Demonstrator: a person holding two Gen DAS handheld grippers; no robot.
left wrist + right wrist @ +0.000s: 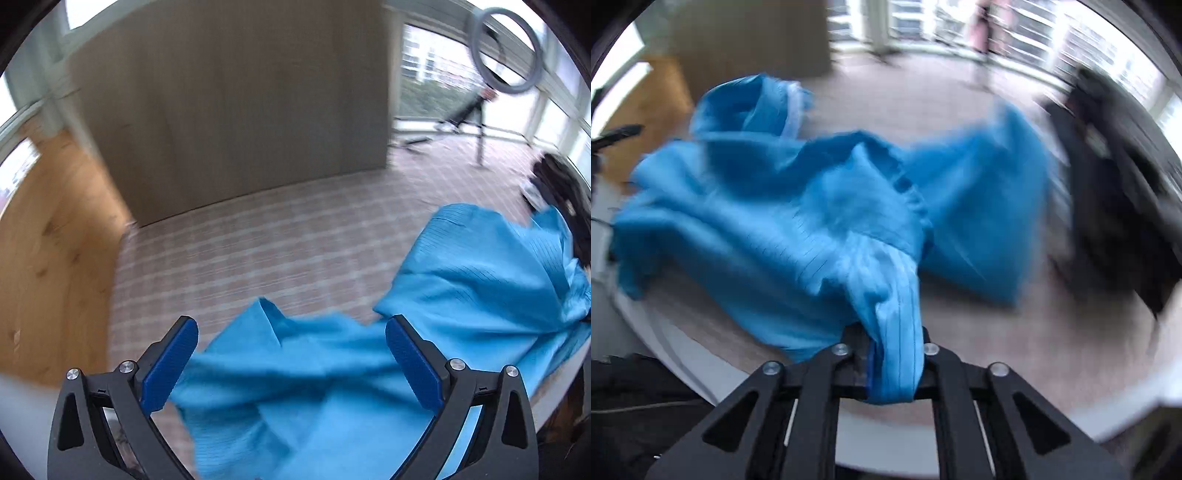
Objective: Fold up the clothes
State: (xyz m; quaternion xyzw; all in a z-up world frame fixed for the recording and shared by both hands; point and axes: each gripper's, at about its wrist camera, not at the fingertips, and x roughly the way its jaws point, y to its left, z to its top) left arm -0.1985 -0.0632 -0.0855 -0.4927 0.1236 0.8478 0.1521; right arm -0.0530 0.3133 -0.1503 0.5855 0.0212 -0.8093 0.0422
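Glazed sunroom or enclosed balcony used as a recording space: large windows (pixel 436 62), ring light (pixel 504 51) on stand, checked tablecloth (pixel 280 251), wooden panel (pixel 48 258).

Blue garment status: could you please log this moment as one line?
left gripper: open over cloth | right gripper: shut on blue garment | garment: crumpled, unfolded | table: checked cloth

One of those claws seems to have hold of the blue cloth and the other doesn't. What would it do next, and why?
Probably close the left gripper on the crumpled blue garment. Its jaws stand wide open with fabric lying between them, while the right gripper is already shut on a bunched edge. Two holds would likely let the garment be spread over the checked tablecloth.
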